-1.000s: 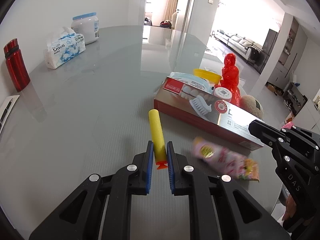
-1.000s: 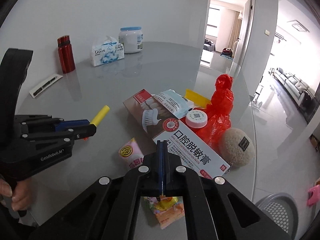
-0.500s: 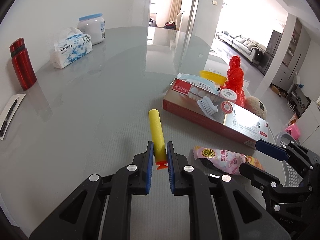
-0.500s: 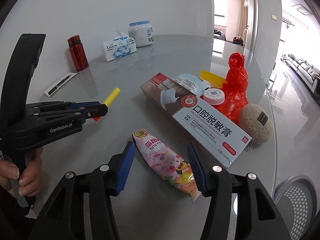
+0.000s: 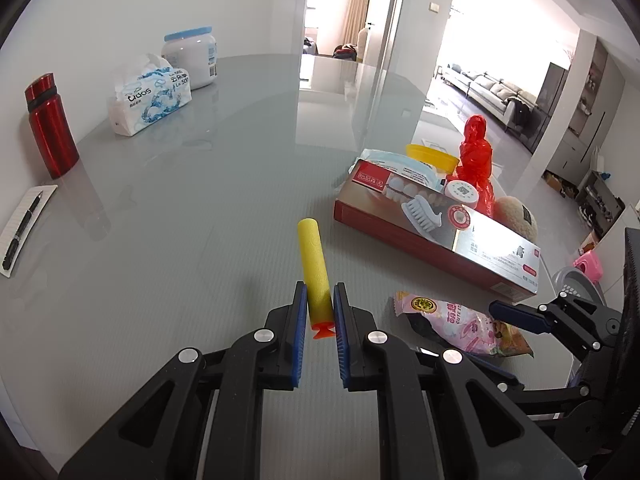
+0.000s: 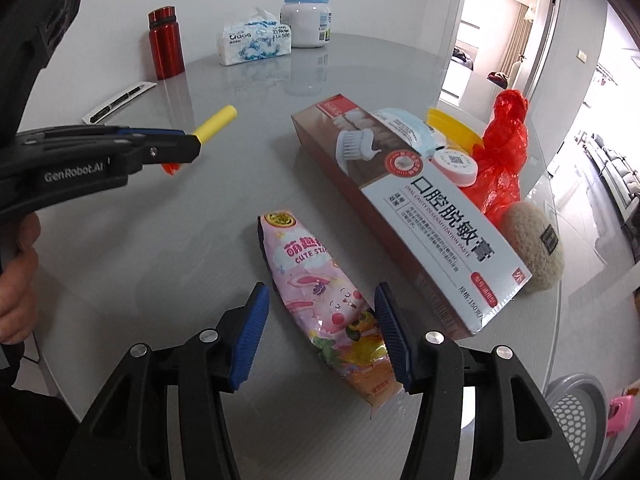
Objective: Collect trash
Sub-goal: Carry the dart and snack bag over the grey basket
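Right gripper [image 6: 320, 330] opened around wrapper [image 6: 324, 300].

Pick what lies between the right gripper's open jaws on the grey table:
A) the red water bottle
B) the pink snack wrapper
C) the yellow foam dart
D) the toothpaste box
B: in the right wrist view the pink snack wrapper lies flat on the table between the spread fingers of the right gripper, while the left gripper holds the yellow foam dart.

A home. A grey dining table [image 5: 200, 220] stands by a doorway to a living room with a sofa [image 5: 492, 92]. Curtains [image 6: 516, 36] hang beyond.
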Motion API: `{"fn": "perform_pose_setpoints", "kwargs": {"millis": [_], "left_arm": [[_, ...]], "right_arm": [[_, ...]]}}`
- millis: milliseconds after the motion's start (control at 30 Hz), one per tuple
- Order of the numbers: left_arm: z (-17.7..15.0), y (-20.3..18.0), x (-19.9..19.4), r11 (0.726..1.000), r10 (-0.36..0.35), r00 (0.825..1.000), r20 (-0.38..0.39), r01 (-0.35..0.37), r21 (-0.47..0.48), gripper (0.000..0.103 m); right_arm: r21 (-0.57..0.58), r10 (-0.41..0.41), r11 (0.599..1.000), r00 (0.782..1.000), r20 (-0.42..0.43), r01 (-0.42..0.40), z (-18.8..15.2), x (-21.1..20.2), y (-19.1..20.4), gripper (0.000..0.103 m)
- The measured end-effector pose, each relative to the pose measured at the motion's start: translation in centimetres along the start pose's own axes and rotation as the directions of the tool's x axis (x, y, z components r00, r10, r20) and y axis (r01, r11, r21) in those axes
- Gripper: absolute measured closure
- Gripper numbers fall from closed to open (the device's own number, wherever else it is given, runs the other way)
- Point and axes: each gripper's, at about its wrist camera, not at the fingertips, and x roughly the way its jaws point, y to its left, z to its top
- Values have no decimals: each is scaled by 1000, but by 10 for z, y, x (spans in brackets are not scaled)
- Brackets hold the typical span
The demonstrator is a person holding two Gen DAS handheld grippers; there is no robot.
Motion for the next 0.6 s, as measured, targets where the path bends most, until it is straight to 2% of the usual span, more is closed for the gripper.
{"fn": "perform_pose_setpoints", "kwargs": {"millis": [33,133,367,600], "left_arm": [[0,0,0,1000,0,1000,1,0,0,89],[0,0,-1,1000,1,1000,3,-1,0,89],[1,-2,-6,1000,-2,1000,10,2,4,89],[-2,-12,-8,999,-24,1000,9,24,26,89]], "right_arm": [[-2,1,1000,1000,-2,-1,-1,1,1,57],[16,21,1000,1000,2,-21,-2,1,2,62],[151,69,986,996,55,-77,-16,-13,-8,66],[300,53,950,990,132,-91,-35,-37,-19,66]]}}
